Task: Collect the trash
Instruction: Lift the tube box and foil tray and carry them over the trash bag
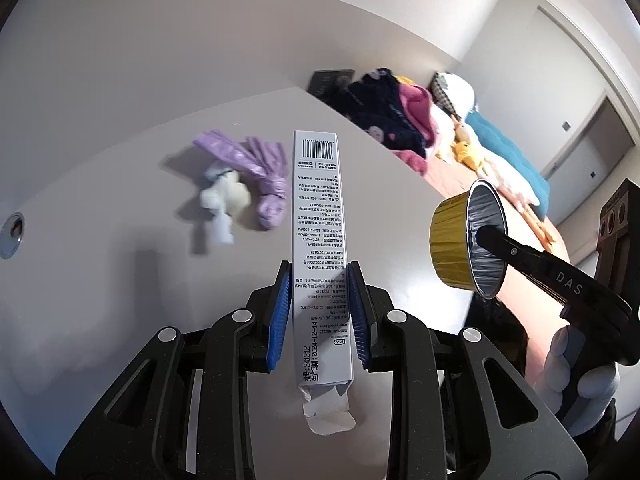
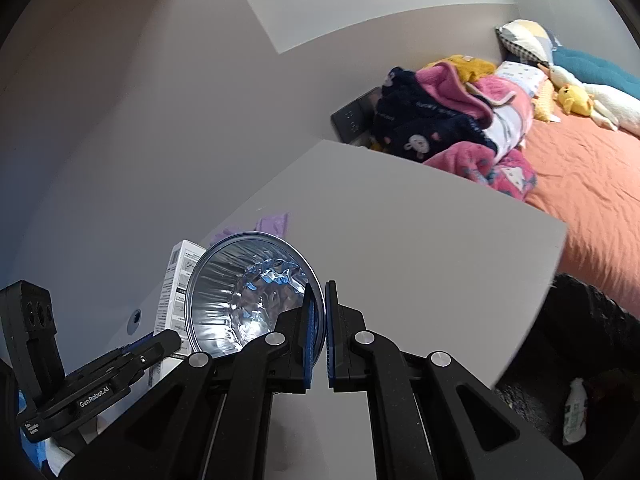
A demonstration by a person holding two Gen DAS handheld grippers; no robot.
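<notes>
Trash aloft above a grey table (image 1: pixel 100 128): long white printed box (image 1: pixel 320 248), torn flap at its near end, clamped between blue pads of left gripper (image 1: pixel 319 312); gold foil cup (image 1: pixel 466 238) pinched by its rim in tightly closed right gripper (image 2: pixel 319 334). Left lying on the tabletop: knotted purple bag (image 1: pixel 256 172), beside crumpled white scraps (image 1: pixel 222 200).

We see the purple bag (image 1: pixel 256 176) and white crumpled scrap (image 1: pixel 222 200) at ten o'clock only as blur; the foil cup (image 2: pixel 252 292) hides most of the box (image 2: pixel 176 280).
</notes>
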